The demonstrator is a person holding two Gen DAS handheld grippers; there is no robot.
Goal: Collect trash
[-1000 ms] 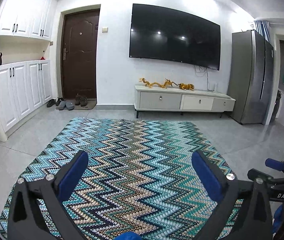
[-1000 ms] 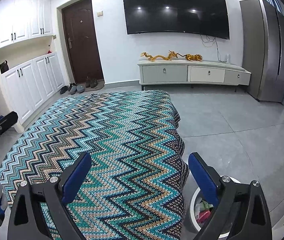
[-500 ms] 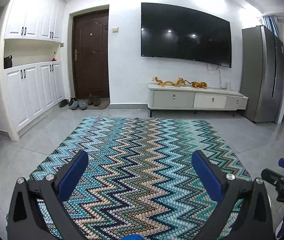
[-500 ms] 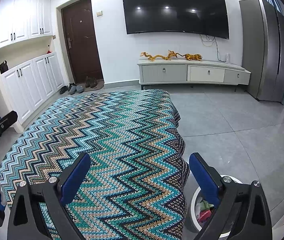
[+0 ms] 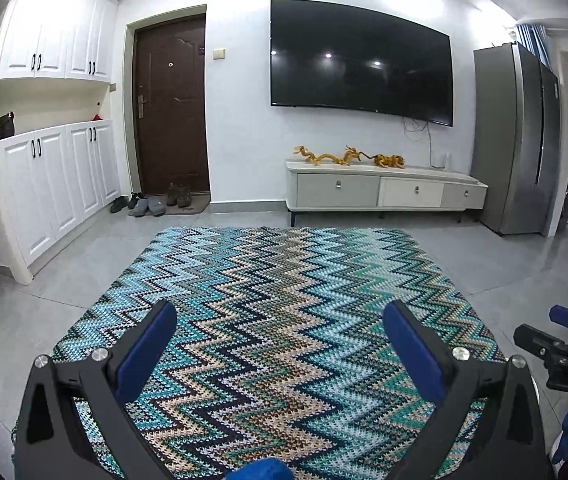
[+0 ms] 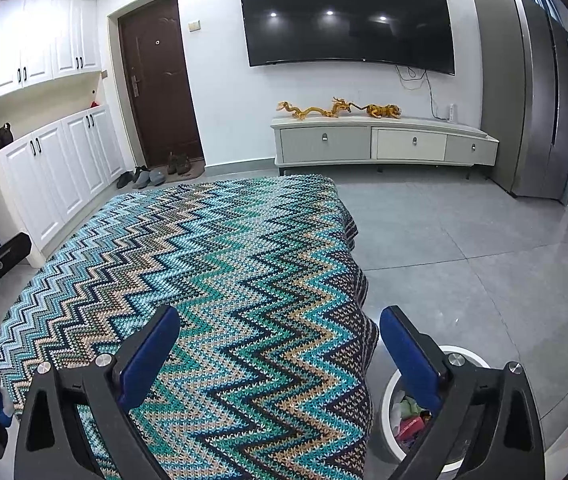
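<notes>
right wrist view: the right gripper (image 6: 280,354) is spread wide and carries nothing, held above the zigzag cloth (image 6: 212,280). just below its right finger (image 6: 411,364), off the cloth's edge, stands a white trash bin (image 6: 389,392) with colourful scraps inside. the left gripper (image 5: 280,350) is equally wide and empty, further from the bin. no loose trash shows, so the right hand looks better placed.

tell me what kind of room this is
Most likely a home living room that opens onto the entryway: a large wall-mounted TV above a low media cabinet, a zigzag-patterned cloth covering a table, and shoes by the front door.
</notes>
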